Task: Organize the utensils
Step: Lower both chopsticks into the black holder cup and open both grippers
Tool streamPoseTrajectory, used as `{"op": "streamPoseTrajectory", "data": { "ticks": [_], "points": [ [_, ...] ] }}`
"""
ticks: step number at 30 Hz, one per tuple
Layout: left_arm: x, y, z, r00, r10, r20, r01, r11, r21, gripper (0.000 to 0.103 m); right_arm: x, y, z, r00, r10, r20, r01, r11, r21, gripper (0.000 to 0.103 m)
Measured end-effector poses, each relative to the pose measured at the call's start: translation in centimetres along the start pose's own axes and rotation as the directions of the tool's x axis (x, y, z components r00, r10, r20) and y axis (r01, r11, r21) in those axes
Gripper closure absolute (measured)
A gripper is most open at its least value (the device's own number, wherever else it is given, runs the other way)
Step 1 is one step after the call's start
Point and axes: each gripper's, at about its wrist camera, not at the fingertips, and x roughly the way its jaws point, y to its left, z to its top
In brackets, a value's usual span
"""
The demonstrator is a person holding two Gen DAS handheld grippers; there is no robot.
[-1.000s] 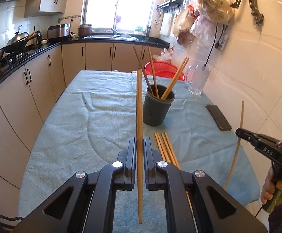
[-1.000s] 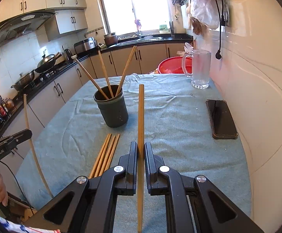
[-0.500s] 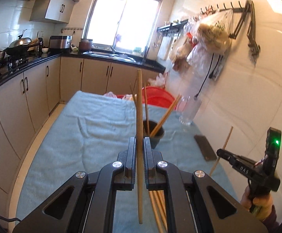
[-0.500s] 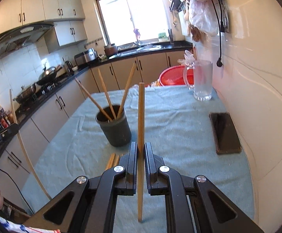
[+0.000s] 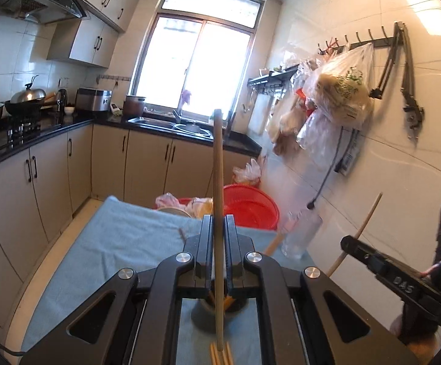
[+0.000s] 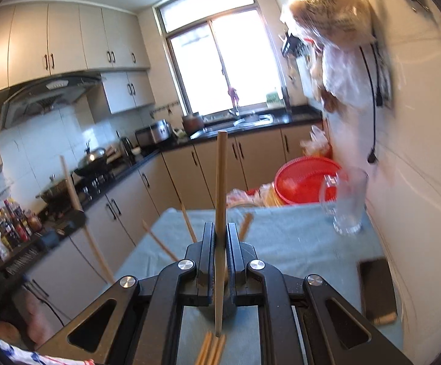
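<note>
My left gripper [image 5: 217,222] is shut on a wooden chopstick [image 5: 218,182] held upright, its lower end just above the dark utensil cup [image 5: 202,319], which shows below between the fingers. My right gripper [image 6: 220,229] is shut on another upright chopstick [image 6: 220,188], over the same cup [image 6: 229,307], mostly hidden by the fingers. Chopsticks standing in the cup [image 6: 187,220] stick out beside the fingers. Several loose chopsticks [image 6: 212,349] lie on the blue cloth in front of the cup. The right gripper [image 5: 354,245] also shows at the right of the left wrist view.
A blue cloth [image 6: 296,237] covers the table. A glass mug [image 6: 348,203] stands at the far right, a black phone [image 6: 375,289] by the wall. A red basin [image 6: 302,182] sits behind the table. Bags hang on the right wall [image 5: 339,91].
Both grippers have tilted upward and moved in over the cup, each still holding its chopstick. The cup has slid from ahead of the fingers to below them.
</note>
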Motion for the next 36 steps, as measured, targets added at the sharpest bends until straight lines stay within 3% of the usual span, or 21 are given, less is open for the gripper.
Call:
{"op": "streamPoseTrajectory", "data": {
  "ticks": [9,17,25,29,33,36],
  "points": [
    [7.7,-1.0,1.2,1.000,0.015,0.006,-0.015,1.000,-0.007,0.097,5.5,-0.1,1.8,0.999,0.039,0.014,-0.040,0.998,0.057,0.096],
    [12.0,-0.2,-1.9,0.994,0.039,-0.106,-0.040,0.999,-0.010,0.097,8.9,-1.7,-1.0,0.997,0.030,-0.076,-0.025,0.997,0.076,0.096],
    [11.3,-0.4,-3.2,0.989,0.066,-0.135,-0.067,0.998,0.000,0.097,10.4,-2.5,-2.8,0.991,0.023,-0.133,-0.011,0.996,0.087,0.095],
    [10.3,-0.4,-3.2,0.988,0.055,-0.146,-0.058,0.998,-0.013,0.088,10.7,-2.7,-3.0,0.990,0.022,-0.142,-0.008,0.995,0.099,0.093],
    [8.6,-0.3,-2.9,0.990,0.056,-0.130,-0.059,0.998,-0.020,0.078,10.3,-2.7,-2.7,0.990,0.023,-0.137,-0.007,0.994,0.111,0.072],
    [6.8,-0.1,-2.5,0.992,0.054,-0.117,-0.057,0.998,-0.029,0.077,9.5,-2.3,-2.2,0.992,0.017,-0.125,-0.004,0.995,0.099,0.071]
  ]
}}
